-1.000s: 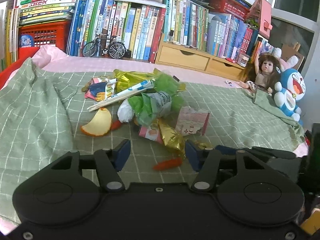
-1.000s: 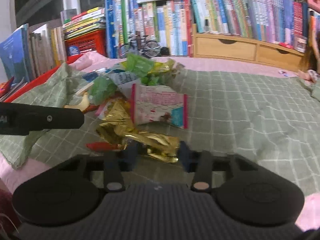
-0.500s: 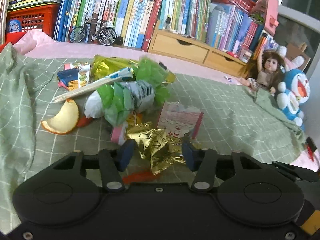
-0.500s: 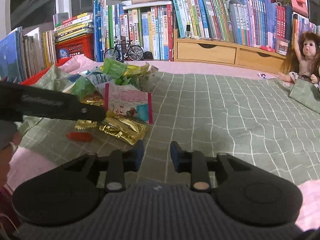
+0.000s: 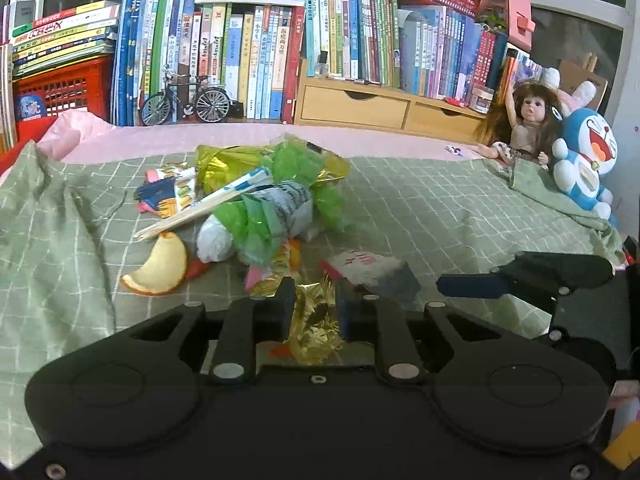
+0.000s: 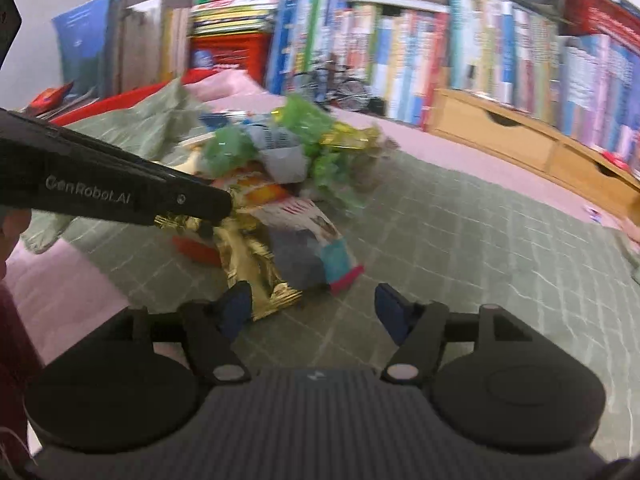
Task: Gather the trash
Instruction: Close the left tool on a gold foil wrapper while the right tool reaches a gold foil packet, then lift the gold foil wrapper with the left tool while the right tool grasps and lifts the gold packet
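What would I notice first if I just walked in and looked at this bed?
Probably the heap of trash in the middle of the green checked blanket: crinkly green and gold wrappers and a piece of orange peel. Nearest the camera, the left gripper has just been closing its fingers on a shiny gold foil wrapper. At the right edge sit a doll and a blue plush cat.

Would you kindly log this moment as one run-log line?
left tongs: closing, pads on gold foil wrapper | right tongs: opening, empty | trash pile: on green checked blanket
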Demonstrator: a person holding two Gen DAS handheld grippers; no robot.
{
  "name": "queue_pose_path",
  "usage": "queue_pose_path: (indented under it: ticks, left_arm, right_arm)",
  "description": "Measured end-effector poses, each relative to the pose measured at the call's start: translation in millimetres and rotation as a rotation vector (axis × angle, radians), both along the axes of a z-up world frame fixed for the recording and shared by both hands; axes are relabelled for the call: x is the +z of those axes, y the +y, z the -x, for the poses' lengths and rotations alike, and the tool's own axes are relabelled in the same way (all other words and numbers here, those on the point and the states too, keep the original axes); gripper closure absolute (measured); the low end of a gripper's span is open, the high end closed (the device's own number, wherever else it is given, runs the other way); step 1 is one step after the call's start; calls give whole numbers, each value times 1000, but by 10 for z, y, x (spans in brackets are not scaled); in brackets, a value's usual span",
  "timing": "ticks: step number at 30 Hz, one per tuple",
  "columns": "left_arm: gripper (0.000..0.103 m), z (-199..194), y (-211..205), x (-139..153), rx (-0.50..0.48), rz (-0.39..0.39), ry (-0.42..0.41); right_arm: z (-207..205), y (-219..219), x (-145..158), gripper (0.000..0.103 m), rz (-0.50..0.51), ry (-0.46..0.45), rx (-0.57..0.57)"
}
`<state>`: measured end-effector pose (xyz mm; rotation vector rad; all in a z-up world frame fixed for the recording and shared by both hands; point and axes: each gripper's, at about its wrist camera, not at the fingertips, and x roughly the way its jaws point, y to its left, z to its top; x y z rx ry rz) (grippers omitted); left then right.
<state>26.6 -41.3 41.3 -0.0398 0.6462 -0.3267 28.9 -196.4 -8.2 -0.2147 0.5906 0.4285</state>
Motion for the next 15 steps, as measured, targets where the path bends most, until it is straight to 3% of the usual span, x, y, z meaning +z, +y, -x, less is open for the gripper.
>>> queue_pose_path:
  ticks: [9, 15]
  left_arm:
    - [75, -13, 239, -50, 18, 19, 32]
    - [67, -12, 269, -84, 28, 10, 33]
  right_arm:
    - [21, 111, -39, 27, -29, 47, 92]
    - [-145, 203, -60, 29, -44, 40, 66]
